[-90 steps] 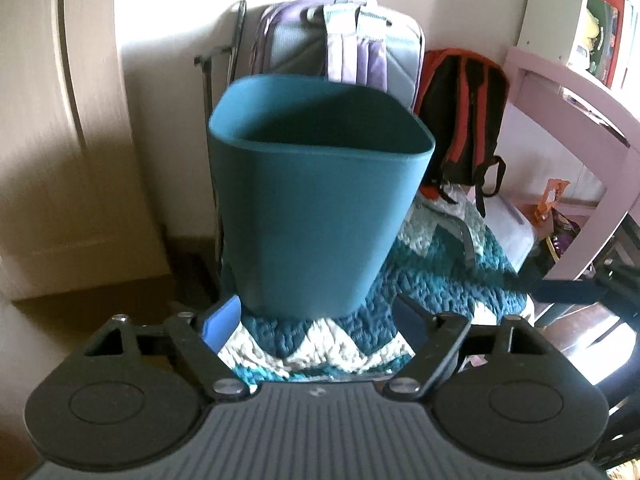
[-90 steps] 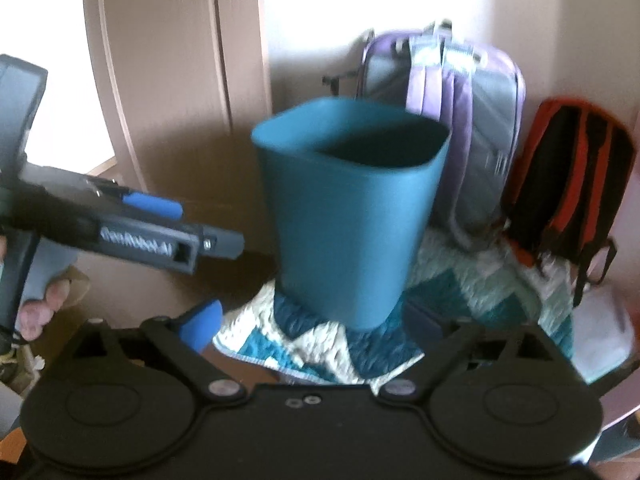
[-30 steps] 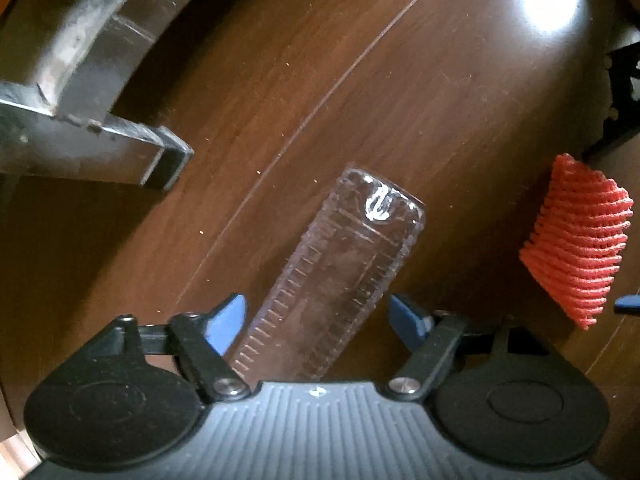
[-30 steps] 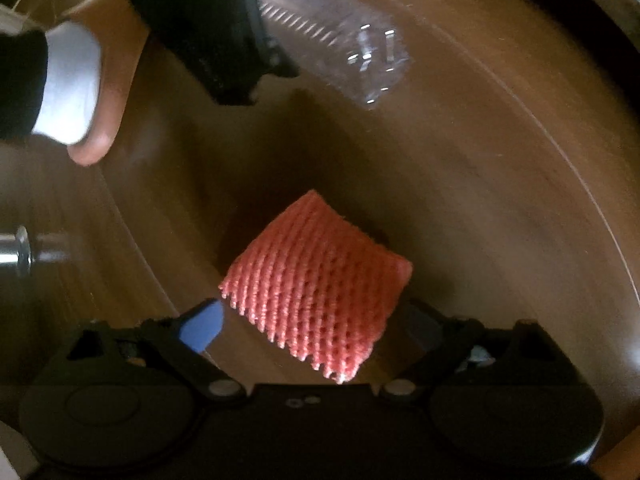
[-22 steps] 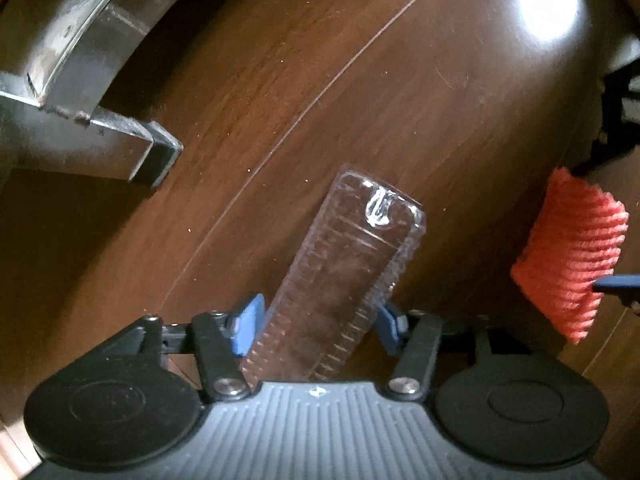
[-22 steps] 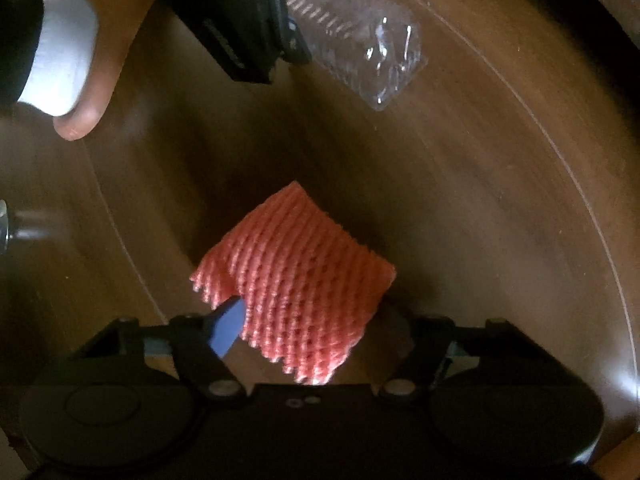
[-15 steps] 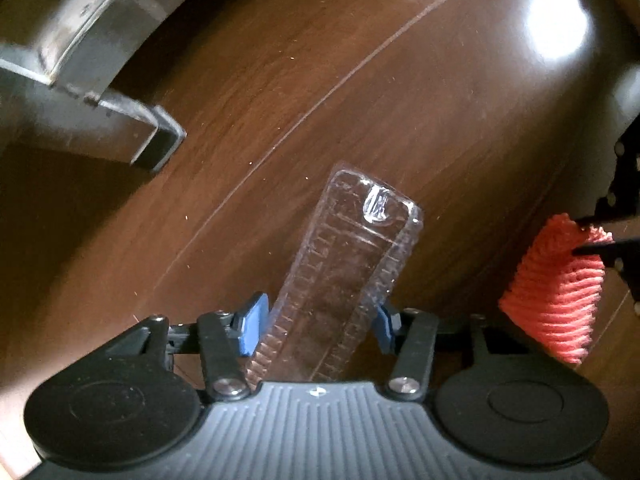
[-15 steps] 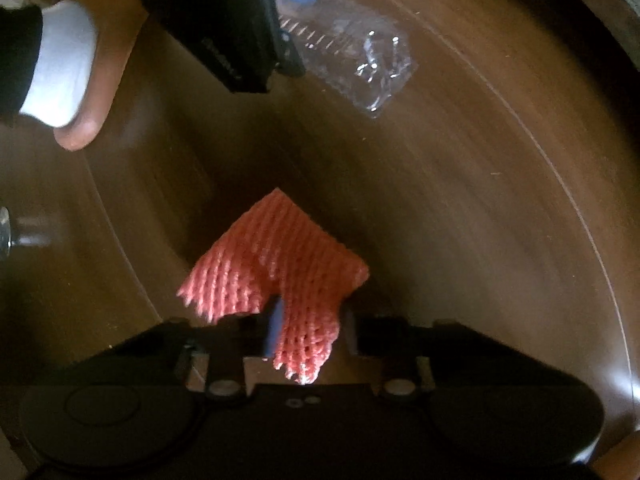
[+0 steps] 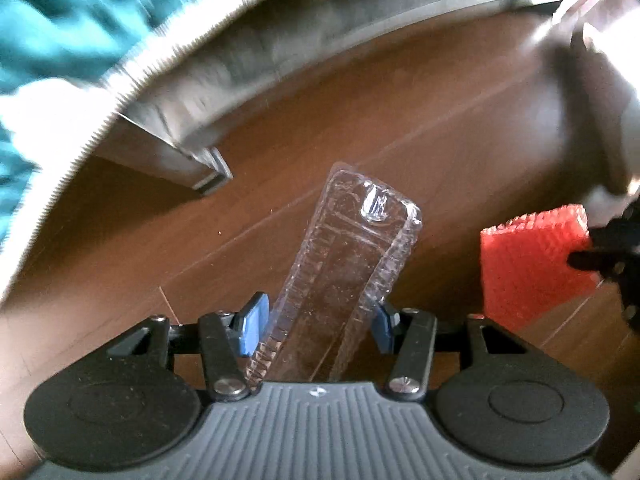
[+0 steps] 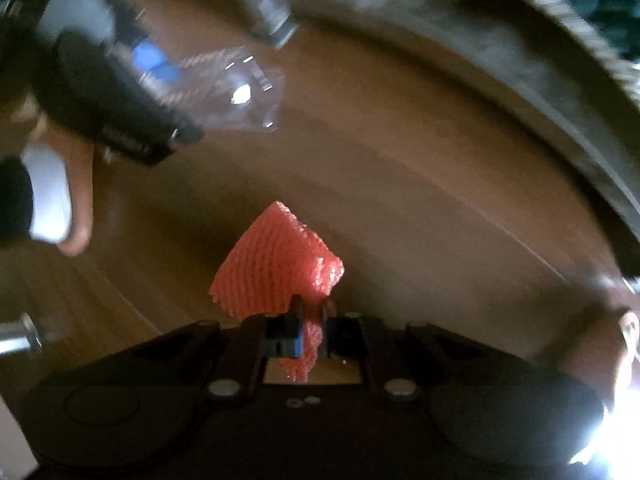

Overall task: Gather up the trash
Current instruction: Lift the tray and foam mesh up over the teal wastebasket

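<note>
A: Left wrist view first: the left gripper [image 9: 318, 318] is clamping the clear plastic tray [image 9: 352, 276], its blue pads [image 9: 252, 322] pressing on both long sides of the near end.

B: Which way is the tray pointing?

A: Its long axis is running away from the gripper, leaning slightly to the right in the picture, with the far end hanging free above the brown wooden floor [image 9: 400, 128].

B: And the right gripper?

A: In the right wrist view the right gripper [image 10: 310, 338] is squeezing almost fully closed on the red foam net [image 10: 276, 268]. A pinched strip of net is sitting between the pads, and the rest is fanning out beyond the tray-less jaws, its peak pointing away from the gripper.

B: Where is the net relative to the tray?

A: In the left wrist view the net [image 9: 532, 264] is hanging to the right of the tray, apart from it. Beyond the tray, up and left, a grey metal leg [image 9: 180, 152] is standing on the floor, with blurred teal fabric [image 9: 60, 12] farther out.

B: How many things?

A: One tray, one net, two grippers. In the right wrist view a bare hand [image 10: 76, 184] is carrying the left gripper, with the tray [image 10: 236, 88] blurred.
</note>
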`<state>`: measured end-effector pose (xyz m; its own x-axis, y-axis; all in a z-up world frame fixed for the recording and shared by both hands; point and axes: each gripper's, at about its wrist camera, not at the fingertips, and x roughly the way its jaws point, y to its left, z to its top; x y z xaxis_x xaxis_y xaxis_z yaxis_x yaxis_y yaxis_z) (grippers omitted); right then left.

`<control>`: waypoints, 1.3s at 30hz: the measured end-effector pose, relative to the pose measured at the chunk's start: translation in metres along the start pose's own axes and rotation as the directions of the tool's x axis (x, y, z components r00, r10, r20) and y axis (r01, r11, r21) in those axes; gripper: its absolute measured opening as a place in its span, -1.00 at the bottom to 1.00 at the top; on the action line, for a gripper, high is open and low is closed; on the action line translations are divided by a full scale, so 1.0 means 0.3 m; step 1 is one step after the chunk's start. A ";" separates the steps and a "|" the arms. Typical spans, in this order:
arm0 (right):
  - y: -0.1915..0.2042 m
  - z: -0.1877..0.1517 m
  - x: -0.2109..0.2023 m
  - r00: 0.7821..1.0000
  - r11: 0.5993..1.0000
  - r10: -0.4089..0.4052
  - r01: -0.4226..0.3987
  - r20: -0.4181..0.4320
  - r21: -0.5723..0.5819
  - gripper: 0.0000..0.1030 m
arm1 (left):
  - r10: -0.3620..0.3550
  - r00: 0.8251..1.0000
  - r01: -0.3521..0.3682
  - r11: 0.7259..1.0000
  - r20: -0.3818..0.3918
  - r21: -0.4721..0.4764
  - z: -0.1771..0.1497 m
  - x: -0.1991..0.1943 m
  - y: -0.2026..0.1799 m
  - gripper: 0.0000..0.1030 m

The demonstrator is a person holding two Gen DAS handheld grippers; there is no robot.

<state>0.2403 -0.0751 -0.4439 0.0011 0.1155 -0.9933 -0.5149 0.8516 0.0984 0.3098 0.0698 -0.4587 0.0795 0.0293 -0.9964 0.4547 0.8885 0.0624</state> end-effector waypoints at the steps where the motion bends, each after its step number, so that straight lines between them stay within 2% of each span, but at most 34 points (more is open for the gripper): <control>1: -0.013 -0.004 -0.045 1.000 0.999 -0.004 0.004 0.014 0.032 -0.86 | -0.006 1.000 0.007 1.000 0.012 -0.028 0.007 -0.030 -0.024 0.02; 6: -0.031 -0.034 -0.253 0.994 0.991 -0.027 0.012 0.108 0.132 -0.86 | -0.022 0.997 0.034 0.988 0.079 -0.148 -0.008 -0.251 -0.053 0.02; 10: -0.036 -0.056 -0.423 0.979 0.989 -0.050 0.021 0.198 0.145 -0.86 | -0.025 0.985 0.069 0.964 0.172 -0.257 -0.048 -0.451 -0.061 0.02; 15: -0.047 -0.115 -0.648 0.944 0.988 -0.089 0.043 0.318 0.149 -0.86 | 0.011 0.957 0.096 0.930 0.289 -0.354 -0.104 -0.678 -0.075 0.03; 18: -0.033 -0.155 -0.783 0.915 0.985 -0.120 0.060 0.386 0.163 -0.86 | 0.044 0.929 0.110 0.914 0.366 -0.390 -0.132 -0.819 -0.102 0.03; 22: -0.009 -0.189 -0.960 0.873 0.980 -0.147 0.064 0.464 0.189 -0.86 | 0.087 0.880 0.137 0.894 0.466 -0.426 -0.168 -1.021 -0.127 0.03; 26: 0.012 -0.215 -1.126 0.815 0.976 -0.185 0.089 0.549 0.196 -0.86 | 0.134 0.821 0.161 0.878 0.555 -0.451 -0.202 -1.215 -0.140 0.03; 32: 0.029 -0.229 -1.394 0.705 0.970 -0.234 0.128 0.669 0.205 -0.86 | 0.206 0.714 0.197 0.858 0.670 -0.474 -0.227 -1.483 -0.139 0.03; 39: 0.048 -0.197 -1.688 0.561 0.965 -0.263 0.154 0.785 0.213 -0.86 | 0.264 0.604 0.219 0.852 0.752 -0.475 -0.216 -1.752 -0.118 0.03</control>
<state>0.1818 -0.1515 0.0568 0.8088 0.2424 -0.5358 -0.3140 0.9483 -0.0451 0.1945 0.0525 0.0591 0.8350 -0.0925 -0.5425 -0.0163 0.9812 -0.1924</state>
